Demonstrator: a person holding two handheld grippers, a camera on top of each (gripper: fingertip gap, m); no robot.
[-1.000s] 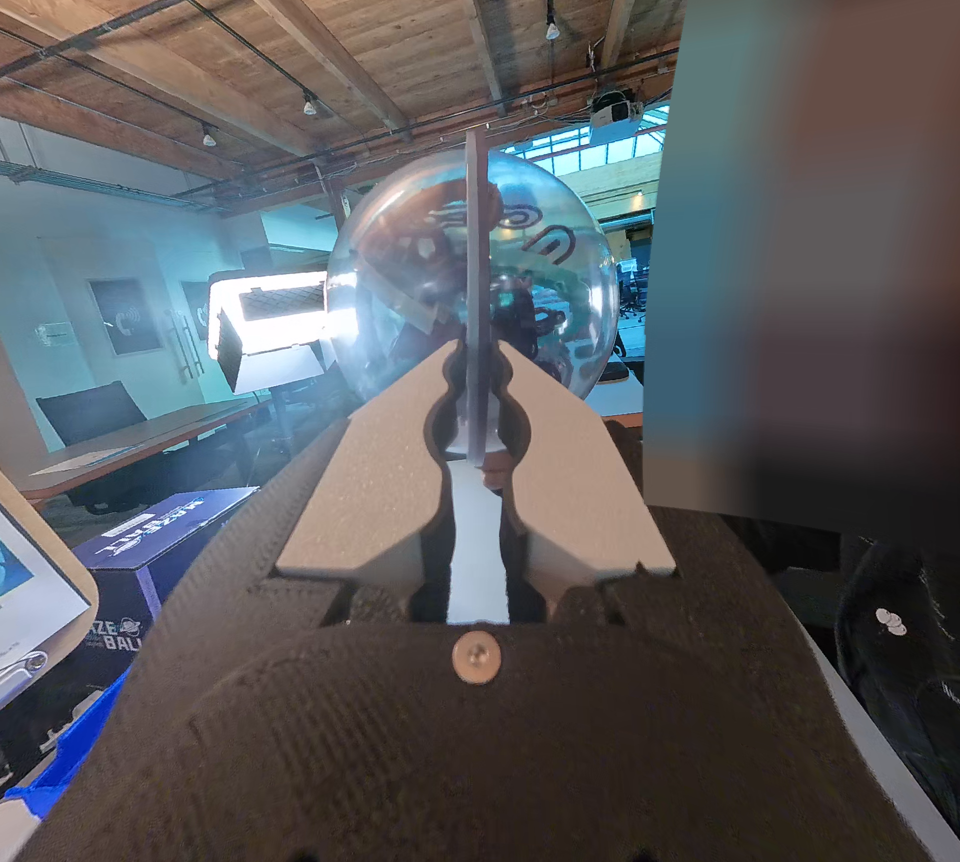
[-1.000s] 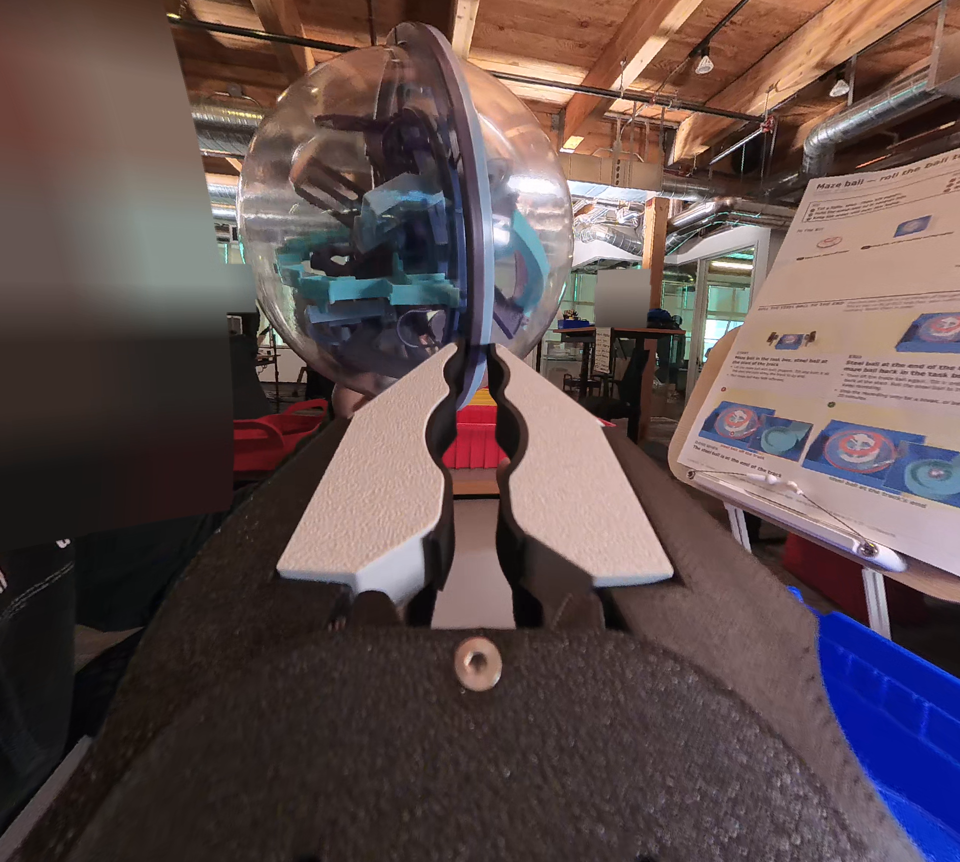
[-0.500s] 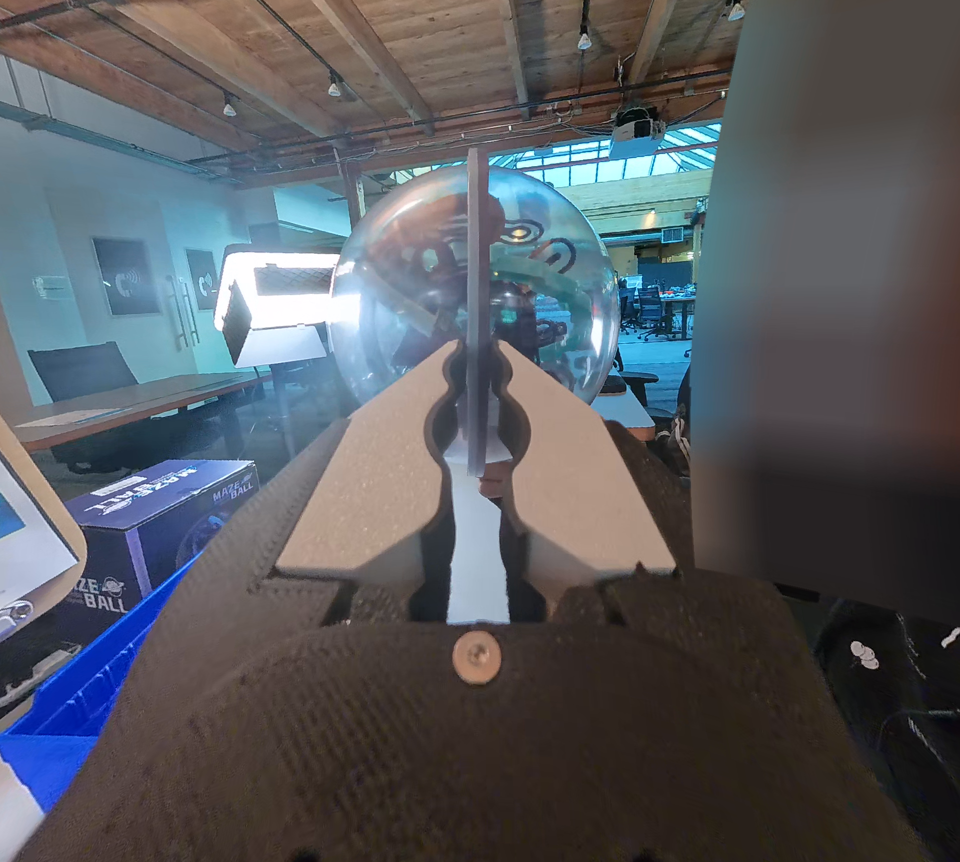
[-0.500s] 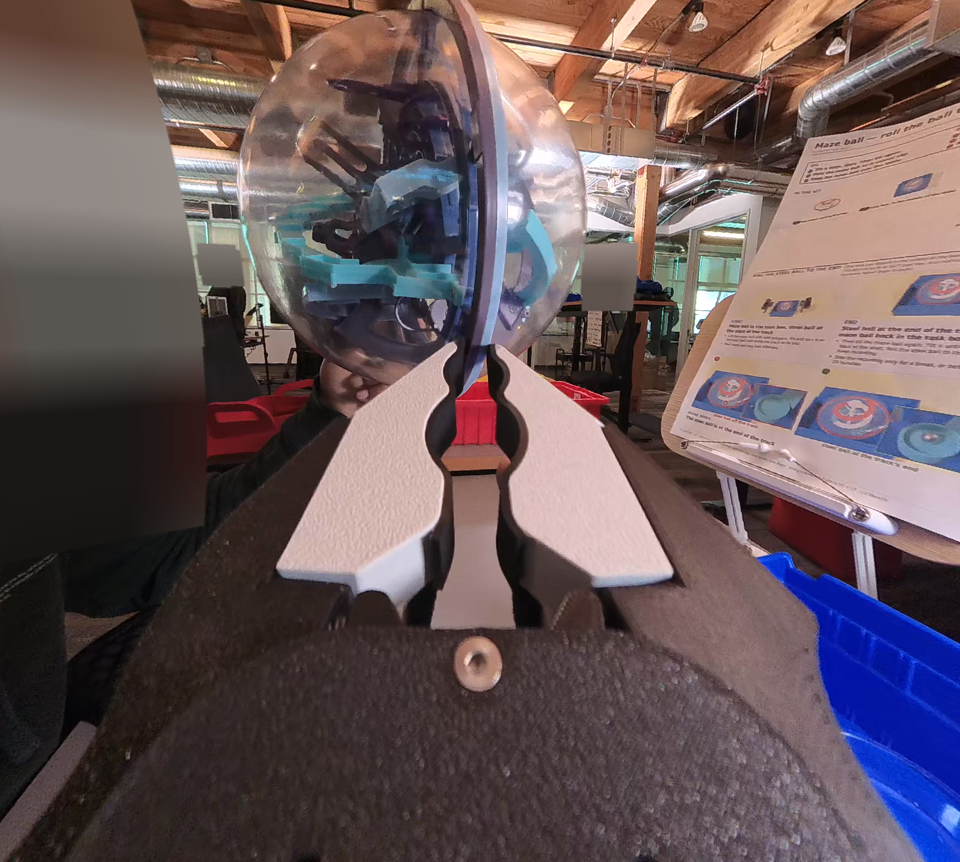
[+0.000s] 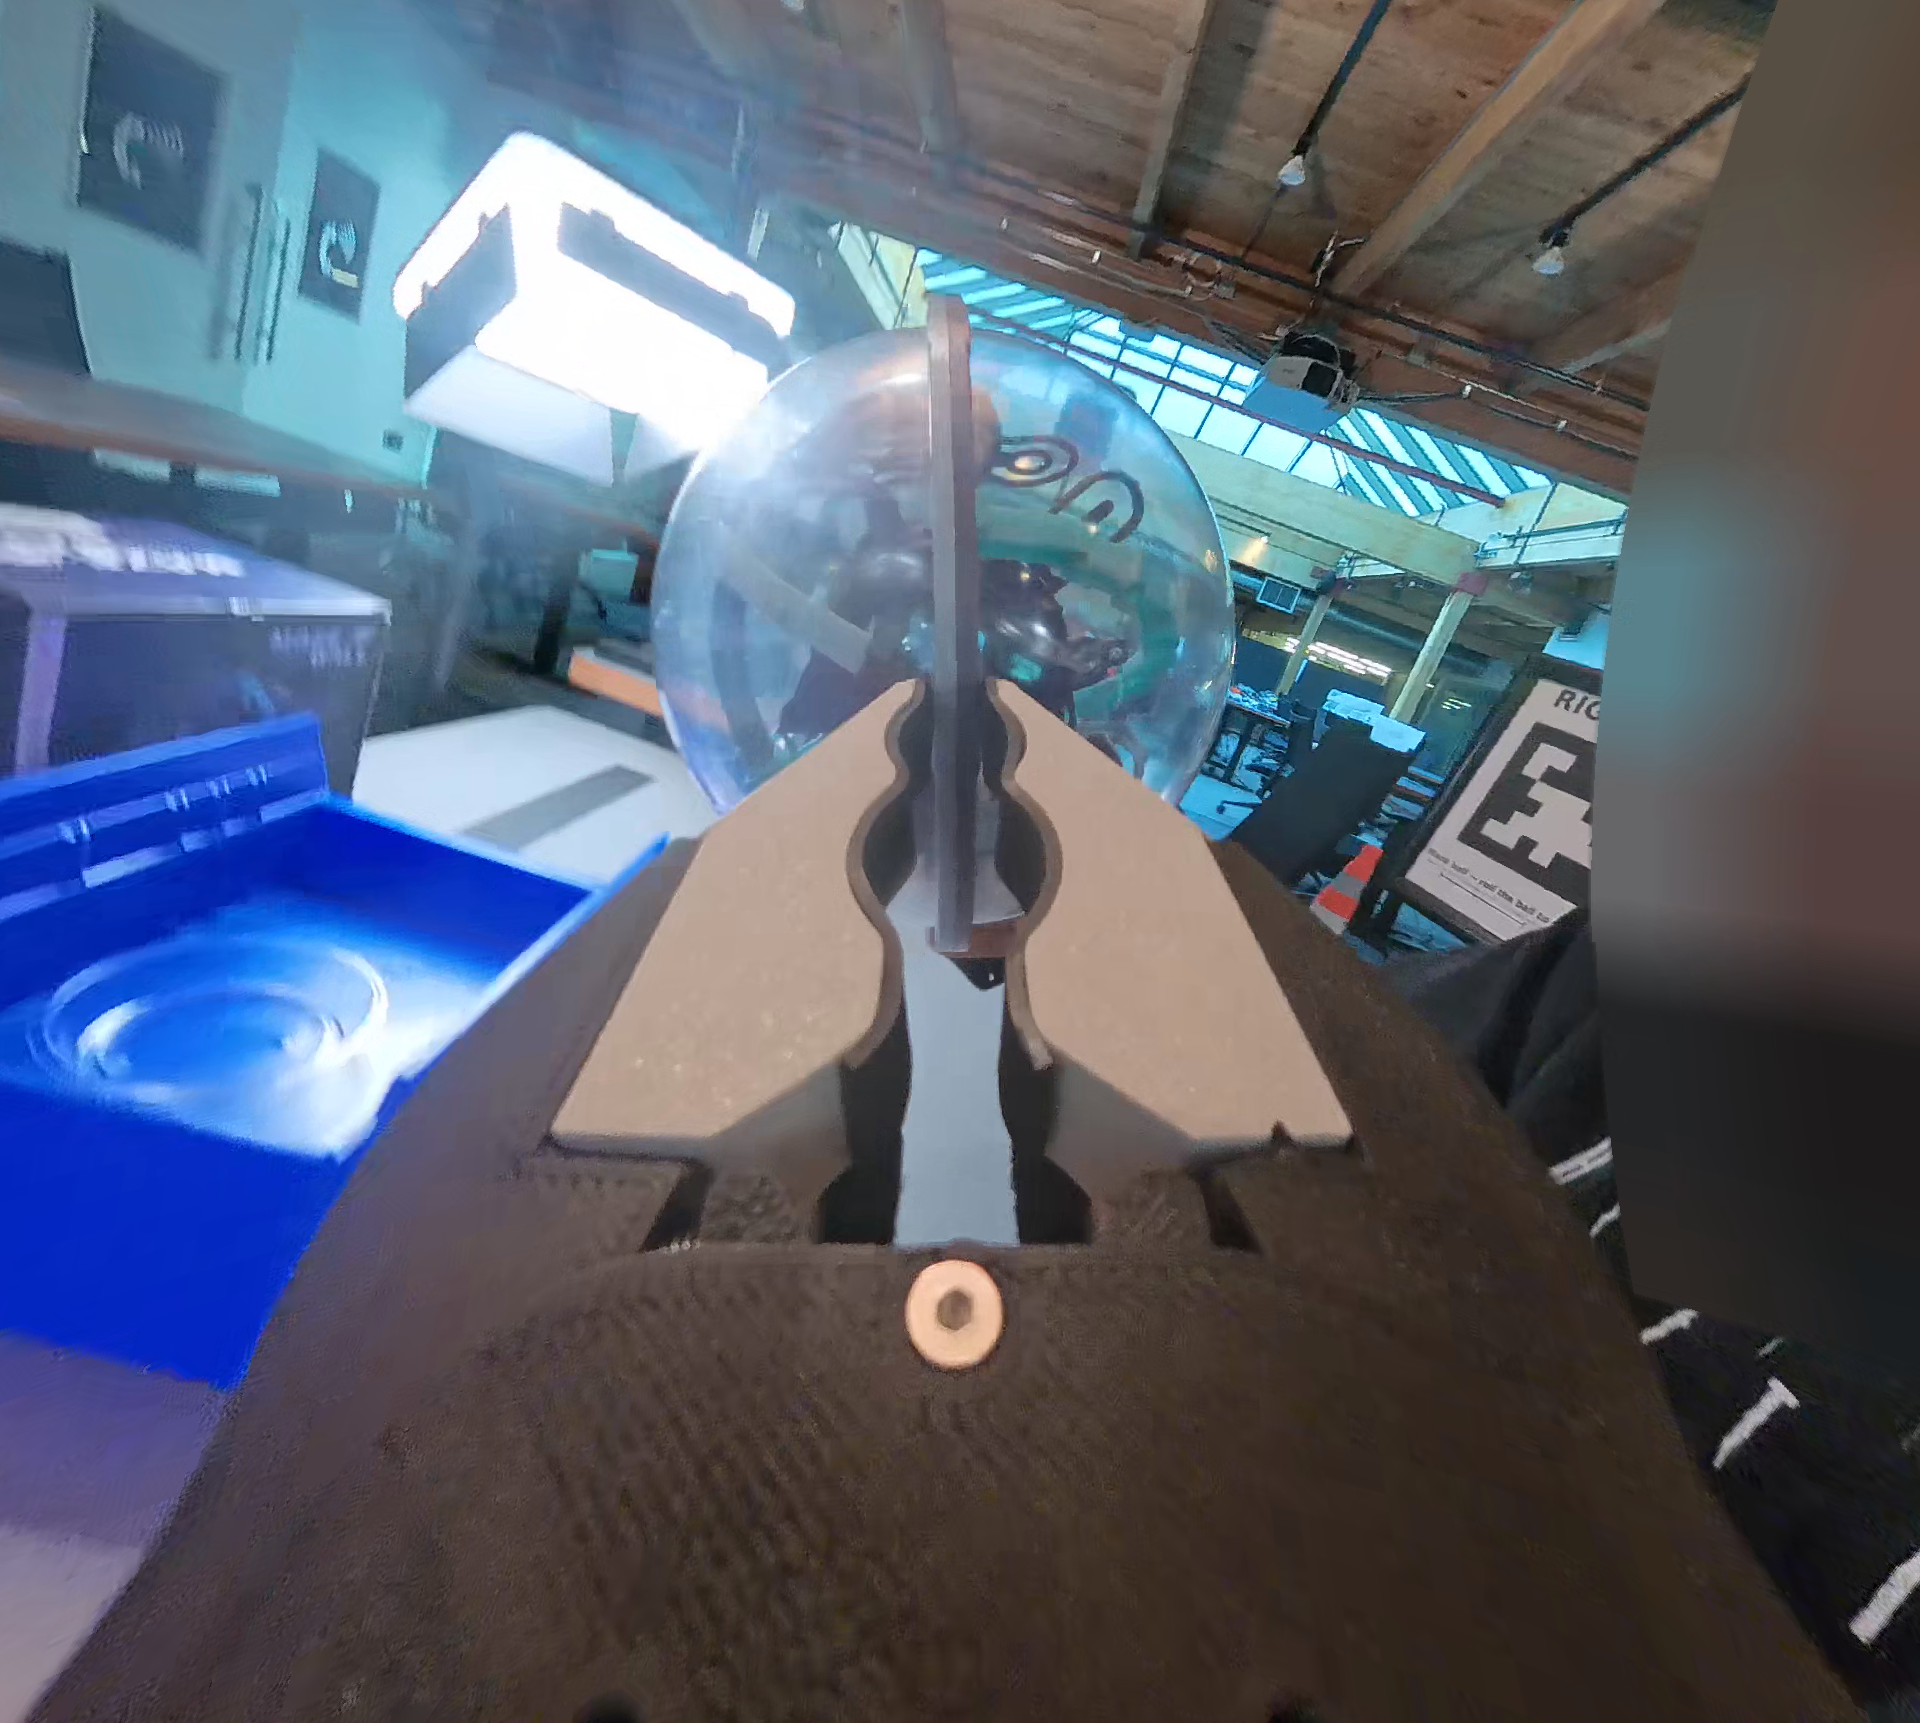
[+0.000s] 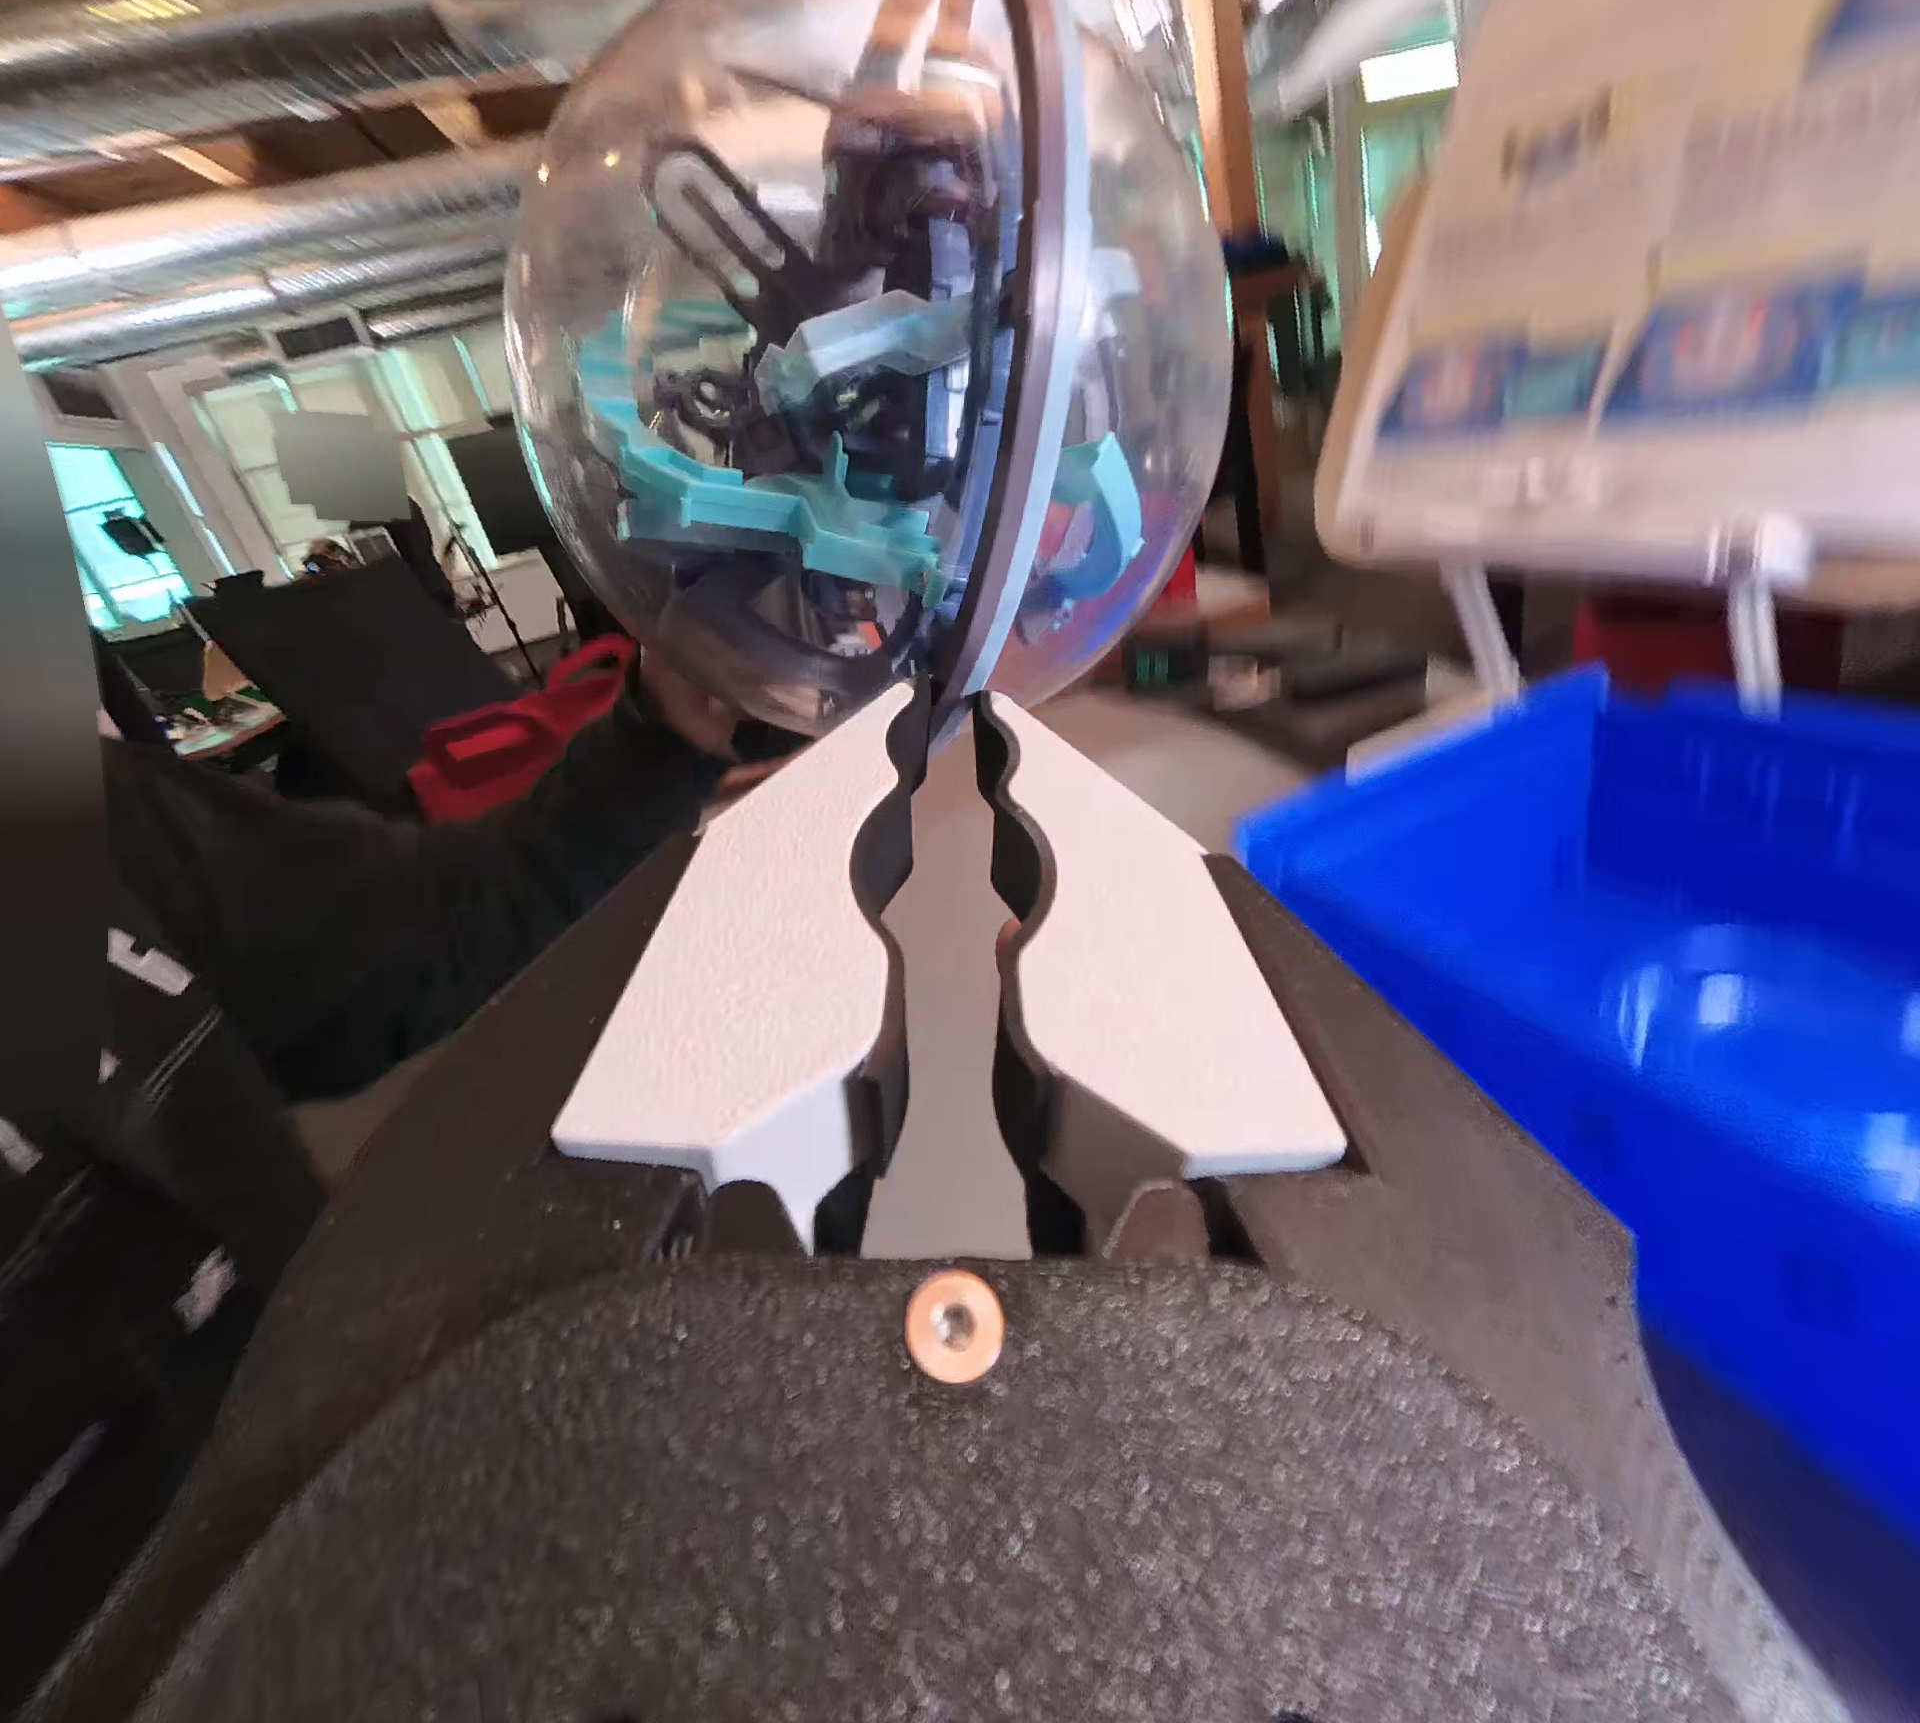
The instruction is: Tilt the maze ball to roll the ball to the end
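Note:
The maze ball [image 5: 831,572] is a clear sphere with a dark flat rim ring and dark and teal tracks inside. It is held up in the air. My left gripper [image 5: 951,723] is shut on the rim ring, which runs deep between its jaws. In the right wrist view the maze ball [image 6: 790,343] leans right, and my right gripper [image 6: 948,705] is shut on the rim at its very tips. The small rolling ball inside cannot be made out.
A blue bin [image 5: 208,977] with a clear round dish in it sits low at the left, with a dark box [image 5: 177,634] behind it. In the right wrist view the blue bin [image 6: 1621,925] is at right under an instruction board [image 6: 1662,219]. A person's dark sleeve [image 6: 343,884] is behind.
Both grippers have swung down and turned with the maze ball. The ball now leans right in the right wrist view. The blue bin has come well into both views. The background is blurred with motion.

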